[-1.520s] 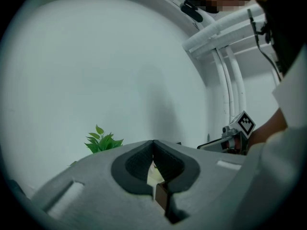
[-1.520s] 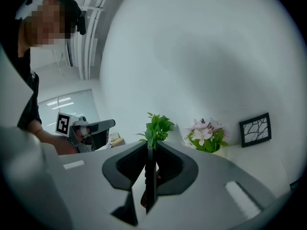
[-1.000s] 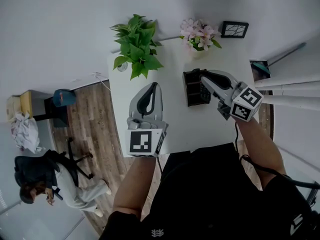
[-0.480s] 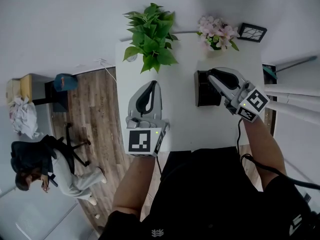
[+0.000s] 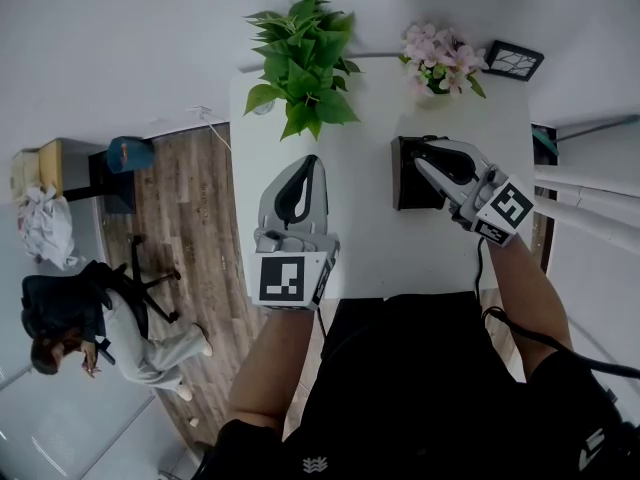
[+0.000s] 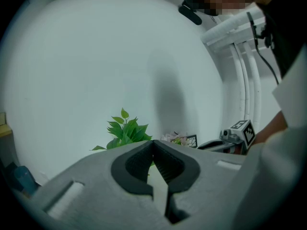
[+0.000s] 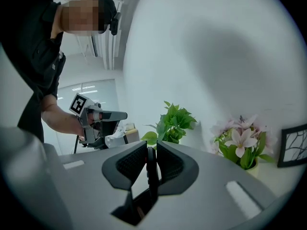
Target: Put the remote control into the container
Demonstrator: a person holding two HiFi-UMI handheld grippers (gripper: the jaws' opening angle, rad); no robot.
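over the container [image 5: 404, 186], right gripper [image 7: 151, 146] jaws clamp the remote control [image 7: 151, 174], long axis upright.

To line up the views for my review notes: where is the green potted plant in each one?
Head view: green plant, top centre.
Left gripper view: plant, lower middle, left of centre.
Right gripper view: plant, centre.
Shared landmark: pink flowers, right of it in all three.

Black container [image 5: 408, 180], white table [image 5: 370, 230], green plant [image 5: 300, 58], pink flowers [image 5: 440, 48], brown wood-grain floor [image 5: 190, 198]
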